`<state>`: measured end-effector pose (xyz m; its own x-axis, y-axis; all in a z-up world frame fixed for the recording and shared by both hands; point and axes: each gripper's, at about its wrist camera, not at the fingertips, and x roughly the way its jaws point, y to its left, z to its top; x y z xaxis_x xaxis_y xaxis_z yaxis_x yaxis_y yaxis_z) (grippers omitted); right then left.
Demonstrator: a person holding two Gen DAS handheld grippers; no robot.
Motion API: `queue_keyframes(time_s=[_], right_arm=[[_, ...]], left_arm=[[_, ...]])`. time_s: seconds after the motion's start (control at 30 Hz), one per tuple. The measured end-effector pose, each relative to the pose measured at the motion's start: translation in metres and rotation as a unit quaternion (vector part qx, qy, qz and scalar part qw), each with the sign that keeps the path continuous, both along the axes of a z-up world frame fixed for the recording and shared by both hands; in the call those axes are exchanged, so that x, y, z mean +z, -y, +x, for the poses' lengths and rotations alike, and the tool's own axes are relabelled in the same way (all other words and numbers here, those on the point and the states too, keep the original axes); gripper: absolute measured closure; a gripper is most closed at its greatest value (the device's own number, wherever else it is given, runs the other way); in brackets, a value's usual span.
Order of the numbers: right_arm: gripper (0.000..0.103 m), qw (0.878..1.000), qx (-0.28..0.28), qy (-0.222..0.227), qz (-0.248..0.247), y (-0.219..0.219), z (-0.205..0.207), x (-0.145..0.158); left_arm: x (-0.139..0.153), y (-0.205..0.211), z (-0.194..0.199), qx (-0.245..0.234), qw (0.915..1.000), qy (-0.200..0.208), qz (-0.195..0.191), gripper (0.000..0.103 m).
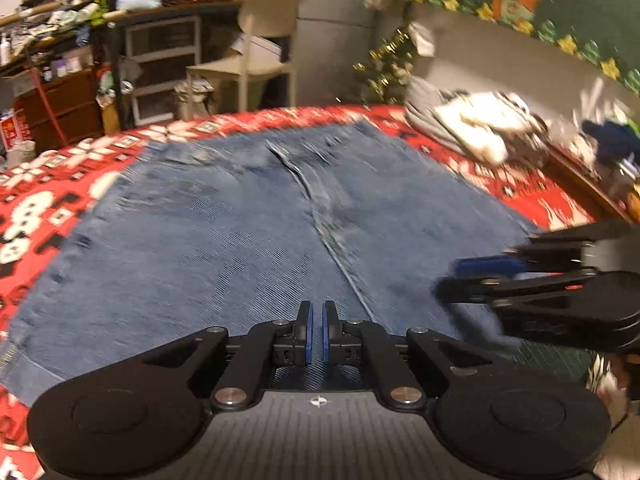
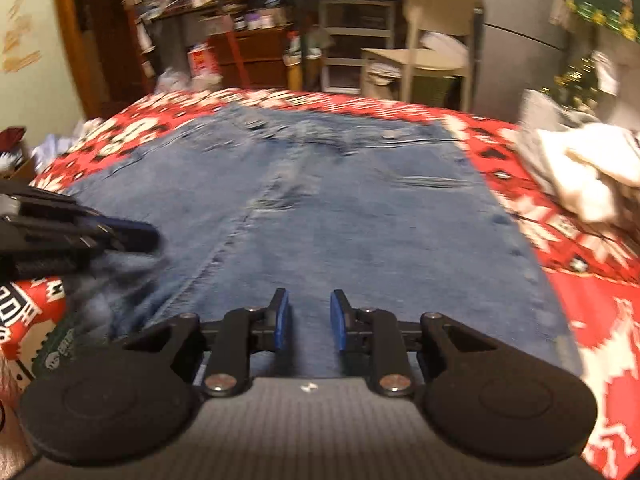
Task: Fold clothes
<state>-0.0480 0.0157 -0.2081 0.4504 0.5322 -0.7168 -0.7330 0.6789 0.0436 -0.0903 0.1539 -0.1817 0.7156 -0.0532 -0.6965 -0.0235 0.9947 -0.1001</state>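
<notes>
Folding the jeans (image 1: 224,216): they lie flat across the red patterned blanket (image 1: 36,200), other clothes (image 1: 480,128) piled at its far right. Your left gripper (image 1: 316,326) looks pinched nearly shut, denim apparently caught at its near edge; your right gripper (image 2: 308,320) stands partly open, and I can't tell if it holds cloth. Secure both corners, move both hands level together, keep the seam straight
</notes>
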Motion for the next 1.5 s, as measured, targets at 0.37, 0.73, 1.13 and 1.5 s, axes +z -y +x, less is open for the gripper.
queue_keyframes(time_s=[0.37,0.73,1.13,1.5], right_arm=[[0.084,0.999,0.039,0.007,-0.028,0.011,-0.035,0.004],[0.085,0.994,0.108,0.003,-0.036,-0.005,-0.076,0.006],[0.083,0.991,0.106,-0.086,0.011,0.014,-0.078,0.012],[0.069,0.967,0.080,-0.211,0.122,0.028,-0.044,-0.005]], left_arm=[[-0.004,0.003,-0.026,-0.009,0.9994,-0.029,-0.014,0.099],[0.000,0.000,-0.054,-0.004,0.9982,-0.051,-0.032,0.099],[0.010,0.013,-0.074,-0.045,0.9953,-0.063,-0.058,0.099],[0.003,0.007,-0.071,-0.053,0.9919,-0.068,-0.093,0.097]])
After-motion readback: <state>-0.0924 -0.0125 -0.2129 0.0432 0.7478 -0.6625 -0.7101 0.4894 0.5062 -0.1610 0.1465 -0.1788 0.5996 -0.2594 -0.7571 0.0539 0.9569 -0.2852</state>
